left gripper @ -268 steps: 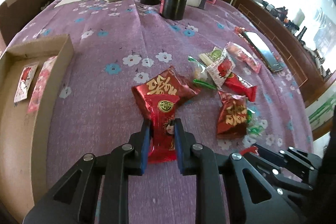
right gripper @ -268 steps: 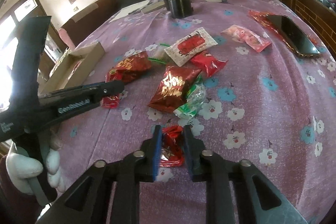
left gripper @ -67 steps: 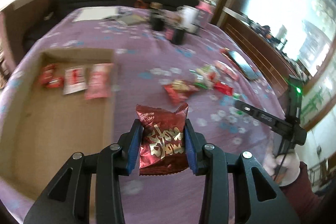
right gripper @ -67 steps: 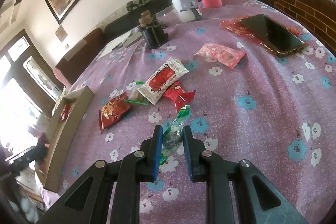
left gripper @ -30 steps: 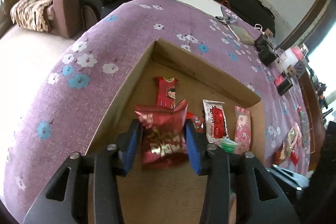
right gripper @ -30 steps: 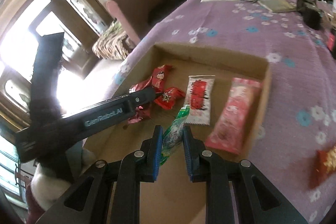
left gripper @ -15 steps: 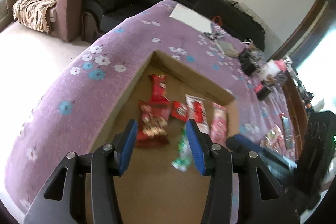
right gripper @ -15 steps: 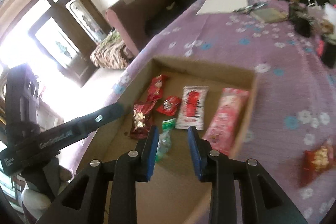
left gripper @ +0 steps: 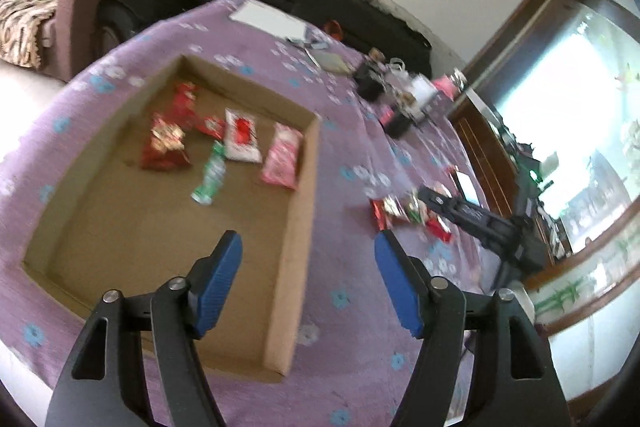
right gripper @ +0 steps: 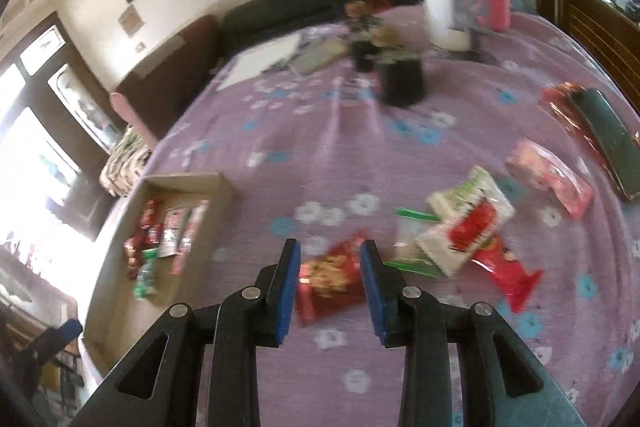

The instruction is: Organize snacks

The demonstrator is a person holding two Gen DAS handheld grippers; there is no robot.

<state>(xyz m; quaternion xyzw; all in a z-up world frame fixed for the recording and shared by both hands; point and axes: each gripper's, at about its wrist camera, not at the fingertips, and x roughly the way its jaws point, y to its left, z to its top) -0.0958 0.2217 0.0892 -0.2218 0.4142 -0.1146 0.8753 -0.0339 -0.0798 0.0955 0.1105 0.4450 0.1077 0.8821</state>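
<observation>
Snacks dropped in the box (left gripper: pixel 296 251), both tools, left tool (left gripper: pixel 308 271) and right tool (right gripper: pixel 329 283), have just been opening, empty, right nearing the red packet (right gripper: pixel 330 277).

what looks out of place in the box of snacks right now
Mostly the green packet: it lies slanted below the row of red, white and pink packets at the far end of the cardboard box, not lined up with them. The dark red bag also sits a bit crooked. Nothing looks spilled or torn, though the picture is blurred.

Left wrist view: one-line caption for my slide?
Open left tongs above cardboard box holding six snack packets, more snacks on the tablecloth.
</observation>
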